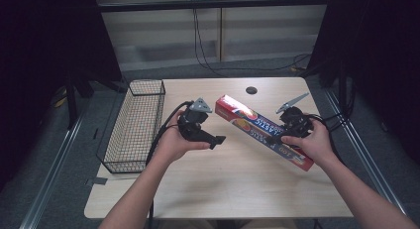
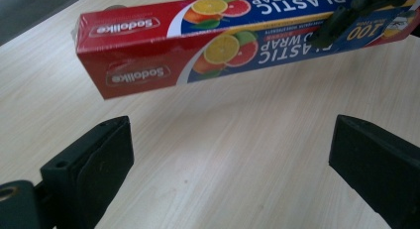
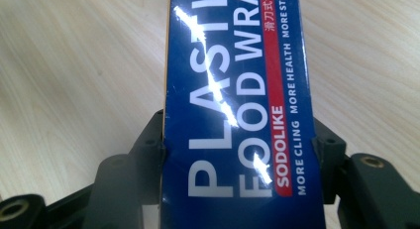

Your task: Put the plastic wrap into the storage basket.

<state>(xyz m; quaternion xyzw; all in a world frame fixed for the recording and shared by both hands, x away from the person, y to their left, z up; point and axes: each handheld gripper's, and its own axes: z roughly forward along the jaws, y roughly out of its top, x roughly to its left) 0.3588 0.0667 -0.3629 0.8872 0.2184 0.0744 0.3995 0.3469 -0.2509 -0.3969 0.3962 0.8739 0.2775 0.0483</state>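
Note:
A long red and blue plastic food wrap box (image 1: 247, 121) lies diagonally across the right half of the table. My right gripper (image 1: 292, 132) is shut on it near its blue end. In the right gripper view both jaws press on the sides of the box (image 3: 233, 90). My left gripper (image 1: 218, 140) is held left of the box's red end, open, with nothing between its fingers. In the left gripper view the box (image 2: 198, 45) hangs slightly above the tabletop beyond the wide-apart jaws of that gripper (image 2: 228, 140).
A black wire basket (image 1: 136, 125) stands along the left edge of the wooden table (image 1: 223, 189). A small round dark hole (image 1: 251, 90) sits near the back edge. Cables trail over the floor behind the table.

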